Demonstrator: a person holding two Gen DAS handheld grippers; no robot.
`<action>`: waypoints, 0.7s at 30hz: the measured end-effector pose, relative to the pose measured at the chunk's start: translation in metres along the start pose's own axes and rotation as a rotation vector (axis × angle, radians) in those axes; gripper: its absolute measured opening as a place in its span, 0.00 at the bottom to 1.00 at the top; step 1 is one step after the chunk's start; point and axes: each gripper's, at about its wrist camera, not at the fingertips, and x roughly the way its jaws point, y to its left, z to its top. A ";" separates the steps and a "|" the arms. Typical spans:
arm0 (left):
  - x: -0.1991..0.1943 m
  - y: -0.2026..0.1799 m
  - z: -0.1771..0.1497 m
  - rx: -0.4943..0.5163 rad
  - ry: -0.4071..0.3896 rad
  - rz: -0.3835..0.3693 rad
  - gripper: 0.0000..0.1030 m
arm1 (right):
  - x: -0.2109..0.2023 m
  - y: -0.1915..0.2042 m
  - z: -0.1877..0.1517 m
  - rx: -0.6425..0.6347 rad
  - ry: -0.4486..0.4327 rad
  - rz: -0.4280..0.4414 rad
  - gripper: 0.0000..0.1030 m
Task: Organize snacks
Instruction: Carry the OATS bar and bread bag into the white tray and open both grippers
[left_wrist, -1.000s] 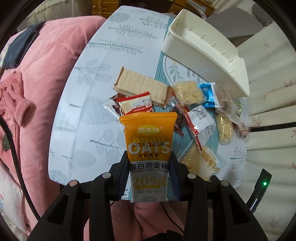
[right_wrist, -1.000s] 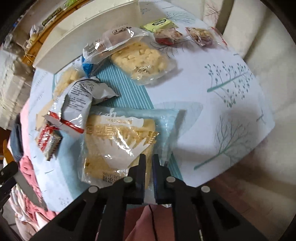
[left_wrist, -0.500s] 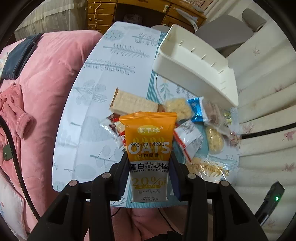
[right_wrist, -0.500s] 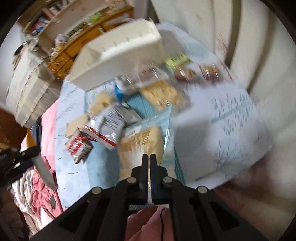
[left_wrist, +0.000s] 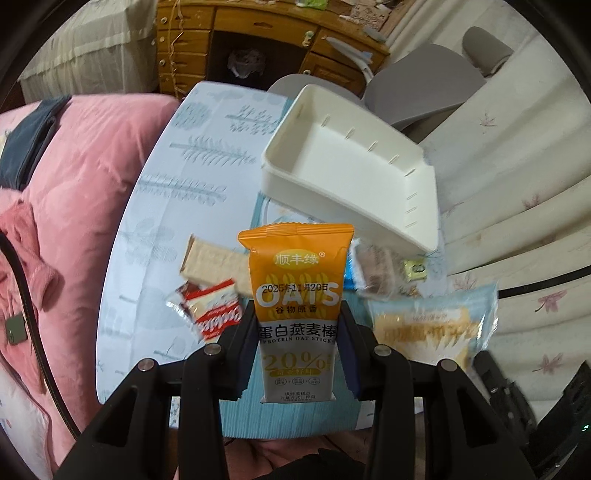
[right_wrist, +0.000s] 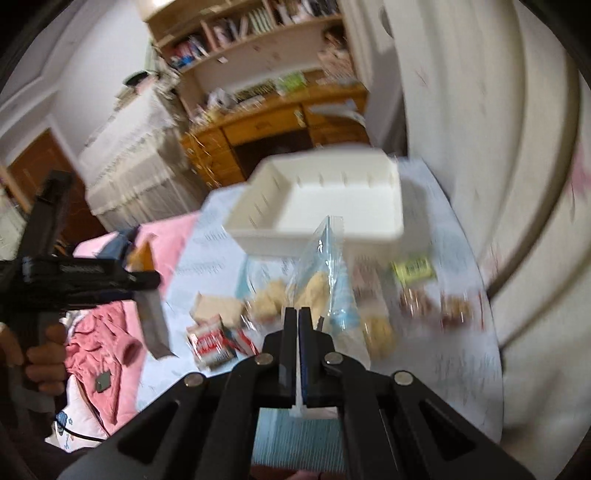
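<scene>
Left hand-held gripper pinches an upright orange oat bar packet, just in front of the white tray on the bench. Right hand-held gripper, pressed together, pinches a clear blue snack bag before the same tray.

white bin: 1 | orange oat-stick packet: 1 | pale-blue snack bag: 1 | red-and-white packet: 1 | green-yellow small packet: 1 | wafer packet: 1

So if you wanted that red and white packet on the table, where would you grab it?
Probably from above, across its narrow width. The red and white packet lies flat near the table edge, its side facing the pink bedding clear, the cracker pack just behind it.
</scene>
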 end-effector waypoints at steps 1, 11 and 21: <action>-0.002 -0.005 0.005 0.007 -0.002 -0.003 0.37 | -0.002 0.000 0.009 -0.014 -0.017 0.010 0.00; -0.013 -0.058 0.069 0.068 -0.082 -0.005 0.37 | 0.002 -0.006 0.091 -0.111 -0.152 0.093 0.00; 0.018 -0.097 0.132 0.079 -0.120 0.022 0.38 | 0.045 -0.039 0.148 -0.130 -0.196 0.089 0.01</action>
